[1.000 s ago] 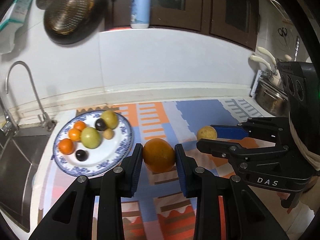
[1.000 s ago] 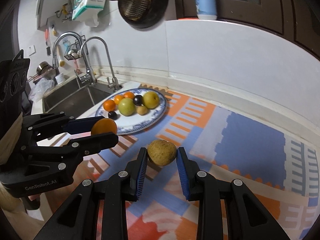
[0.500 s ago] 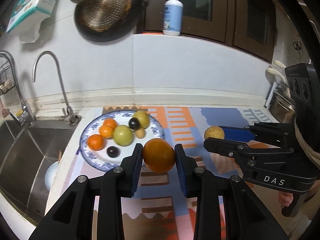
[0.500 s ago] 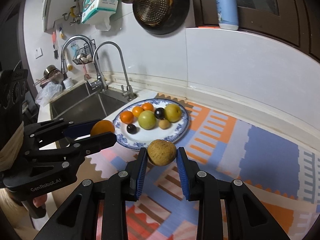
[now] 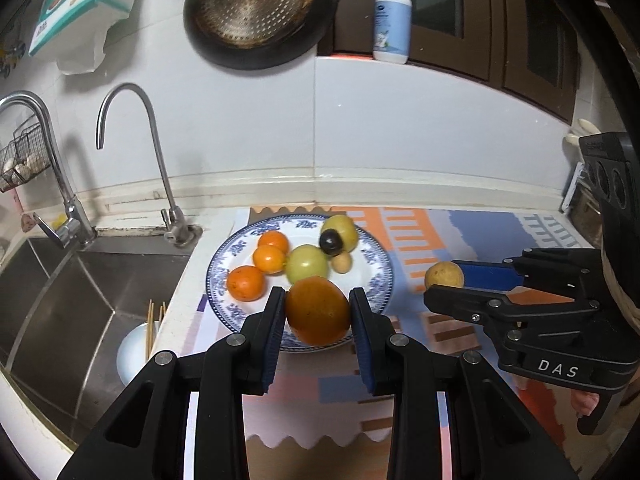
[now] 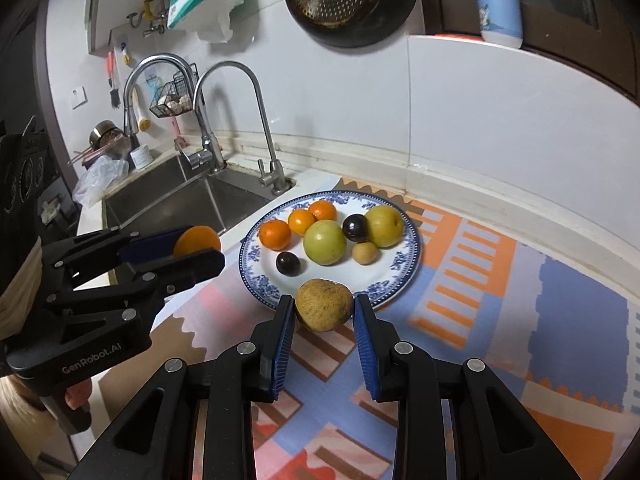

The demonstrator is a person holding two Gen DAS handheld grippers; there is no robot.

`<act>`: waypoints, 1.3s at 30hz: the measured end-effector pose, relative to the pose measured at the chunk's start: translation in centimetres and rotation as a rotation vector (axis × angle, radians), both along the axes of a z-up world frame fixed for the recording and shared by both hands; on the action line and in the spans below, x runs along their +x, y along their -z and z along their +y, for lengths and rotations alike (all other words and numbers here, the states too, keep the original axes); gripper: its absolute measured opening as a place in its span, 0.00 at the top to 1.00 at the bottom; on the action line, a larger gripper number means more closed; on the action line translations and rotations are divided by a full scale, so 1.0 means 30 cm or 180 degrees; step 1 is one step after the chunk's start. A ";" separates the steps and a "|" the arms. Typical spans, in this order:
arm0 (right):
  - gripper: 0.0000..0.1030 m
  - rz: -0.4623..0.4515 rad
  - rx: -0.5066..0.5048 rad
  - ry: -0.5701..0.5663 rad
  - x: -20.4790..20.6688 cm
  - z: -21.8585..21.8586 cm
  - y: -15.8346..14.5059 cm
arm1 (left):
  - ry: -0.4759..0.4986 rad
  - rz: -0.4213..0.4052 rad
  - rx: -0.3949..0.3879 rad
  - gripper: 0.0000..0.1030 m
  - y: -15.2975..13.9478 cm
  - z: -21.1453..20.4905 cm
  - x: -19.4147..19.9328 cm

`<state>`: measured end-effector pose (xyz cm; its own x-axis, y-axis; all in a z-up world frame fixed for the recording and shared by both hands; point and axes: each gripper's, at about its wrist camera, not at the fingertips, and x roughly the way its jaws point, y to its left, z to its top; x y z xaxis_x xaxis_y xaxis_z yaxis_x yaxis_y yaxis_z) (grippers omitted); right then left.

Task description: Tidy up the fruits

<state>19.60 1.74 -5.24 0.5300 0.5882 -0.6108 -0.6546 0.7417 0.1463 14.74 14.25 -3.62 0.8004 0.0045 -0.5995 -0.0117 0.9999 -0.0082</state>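
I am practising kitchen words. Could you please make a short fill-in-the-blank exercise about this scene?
1. The left tongs hold an ___.
2. The plate carries ___ dark plums.
3. Left of the plate lies the steel ___.
4. Above the taps, a ___ hangs on the wall.

Missing words: orange; two; sink; pan

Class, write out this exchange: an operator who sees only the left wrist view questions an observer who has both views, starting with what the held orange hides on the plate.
Operator: The orange in my left gripper blocks the near side of the plate. Is anything behind it?
Observer: Yes, a second dark plum lies there, inside the rim.
Operator: I see the right gripper only side-on. How is its fruit held?
Observer: The brown fruit sits squarely between both blue pads of the right gripper.
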 end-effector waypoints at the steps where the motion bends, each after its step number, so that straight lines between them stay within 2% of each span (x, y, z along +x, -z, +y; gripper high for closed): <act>1: 0.70 0.0001 -0.0016 0.0011 0.006 0.010 0.006 | 0.0008 0.0016 -0.0010 0.69 0.007 0.009 0.009; 16: 0.70 0.0180 -0.0140 0.0093 0.150 0.093 0.080 | 0.0258 0.0288 -0.0155 0.69 0.108 0.061 0.161; 30: 0.70 0.0287 -0.0223 0.0197 0.268 0.126 0.132 | 0.0518 0.0416 -0.0132 0.69 0.157 0.053 0.256; 31: 0.70 0.0291 -0.0218 0.0202 0.275 0.129 0.134 | 0.0536 0.0419 -0.0119 0.68 0.158 0.052 0.260; 33: 0.70 0.0297 -0.0206 0.0201 0.281 0.132 0.135 | 0.0553 0.0402 -0.0058 0.50 0.153 0.049 0.260; 34: 0.66 0.0304 -0.0196 0.0227 0.285 0.132 0.135 | 0.0548 0.0369 -0.0034 0.48 0.147 0.050 0.255; 35: 0.56 0.0312 -0.0191 0.0265 0.285 0.129 0.134 | 0.0552 0.0334 -0.0011 0.48 0.139 0.051 0.247; 36: 0.53 0.0318 -0.0176 0.0308 0.283 0.123 0.132 | 0.0541 0.0309 0.0013 0.48 0.130 0.053 0.238; 39: 0.53 0.0255 -0.0157 0.0461 0.262 0.100 0.116 | 0.0458 0.0232 0.0037 0.48 0.100 0.063 0.208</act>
